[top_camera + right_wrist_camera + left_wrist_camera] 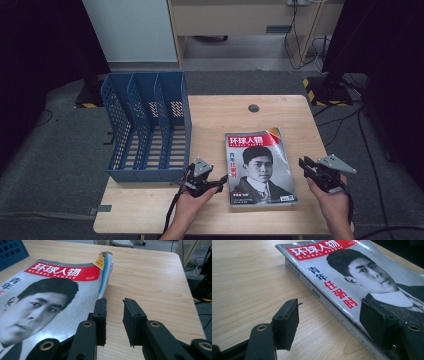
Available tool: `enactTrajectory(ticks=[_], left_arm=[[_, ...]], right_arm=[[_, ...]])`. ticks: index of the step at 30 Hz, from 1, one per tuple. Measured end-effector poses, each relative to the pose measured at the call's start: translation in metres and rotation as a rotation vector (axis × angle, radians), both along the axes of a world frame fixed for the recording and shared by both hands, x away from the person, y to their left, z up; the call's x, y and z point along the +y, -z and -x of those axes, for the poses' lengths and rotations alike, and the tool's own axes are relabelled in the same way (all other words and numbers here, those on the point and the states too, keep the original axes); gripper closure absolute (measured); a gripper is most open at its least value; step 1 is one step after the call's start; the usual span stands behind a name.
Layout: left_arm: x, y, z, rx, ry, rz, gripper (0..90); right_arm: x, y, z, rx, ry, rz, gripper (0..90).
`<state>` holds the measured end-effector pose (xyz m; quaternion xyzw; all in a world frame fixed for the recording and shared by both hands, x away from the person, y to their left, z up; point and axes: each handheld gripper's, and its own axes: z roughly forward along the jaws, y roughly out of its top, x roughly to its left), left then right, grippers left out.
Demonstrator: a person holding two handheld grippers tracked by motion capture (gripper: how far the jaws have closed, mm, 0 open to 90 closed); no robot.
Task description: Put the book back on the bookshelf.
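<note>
Mag stack (pixel 261 167) lies flat on the table (pixel 215 117), right of the blue rack (pixel 147 127). Your L gripper (pixel 329 322) straddles its spine edge, jaws apart, nothing clamped; R gripper (pixel 114 321) sits nearly shut on air beside the page edge. Close L now and you'll prob pinch just the top cover, so the stack slides or tears.

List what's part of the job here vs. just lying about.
In the job:
- magazine, top of a small stack
- left gripper, jaws astride the stack's spine edge, pads not pressing
- right gripper, jaws narrow, nothing between them

Lying about:
- blue file rack, at the table's left
- table
- cables on the floor
</note>
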<state>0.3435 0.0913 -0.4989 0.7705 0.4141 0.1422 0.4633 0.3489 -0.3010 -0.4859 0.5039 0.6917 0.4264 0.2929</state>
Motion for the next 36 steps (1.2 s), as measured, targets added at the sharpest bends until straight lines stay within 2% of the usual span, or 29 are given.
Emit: enactTrajectory(ticks=[3, 7, 9, 13, 16, 21, 25, 28, 36], left_arm=[[0.001, 0.000, 0.001, -0.001, -0.007, 0.011, 32.1], [-0.001, 0.002, 0.002, -0.006, -0.002, 0.002, 31.7], [-0.003, 0.002, 0.003, -0.009, 0.000, 0.006, 31.0], [-0.005, 0.002, 0.004, -0.017, 0.006, -0.002, 28.4], [-0.007, 0.003, 0.005, -0.021, 0.015, -0.014, 26.5], [-0.012, 0.004, 0.007, -0.024, 0.030, -0.022, 25.9], [-0.016, 0.005, 0.009, -0.027, 0.041, -0.030, 27.5], [-0.019, 0.007, 0.009, -0.021, 0.055, -0.030, 32.0], [-0.028, 0.014, 0.012, -0.010, 0.078, -0.051, 34.2]], right_arm=[[0.001, 0.000, -0.001, 0.009, -0.007, -0.024, 65.5], [0.004, 0.002, -0.003, 0.019, -0.022, -0.060, 54.1], [0.007, 0.001, -0.004, 0.023, -0.035, -0.065, 47.5], [0.011, 0.002, -0.006, 0.032, -0.049, -0.063, 42.0], [0.016, 0.004, -0.008, 0.058, -0.064, -0.056, 33.5], [0.019, 0.009, -0.012, 0.106, -0.093, -0.064, 25.6], [0.024, 0.013, -0.013, 0.129, -0.121, -0.048, 25.0], [0.027, 0.014, -0.012, 0.129, -0.136, -0.039, 27.4], [0.030, 0.018, -0.013, 0.150, -0.156, -0.035, 28.0]])
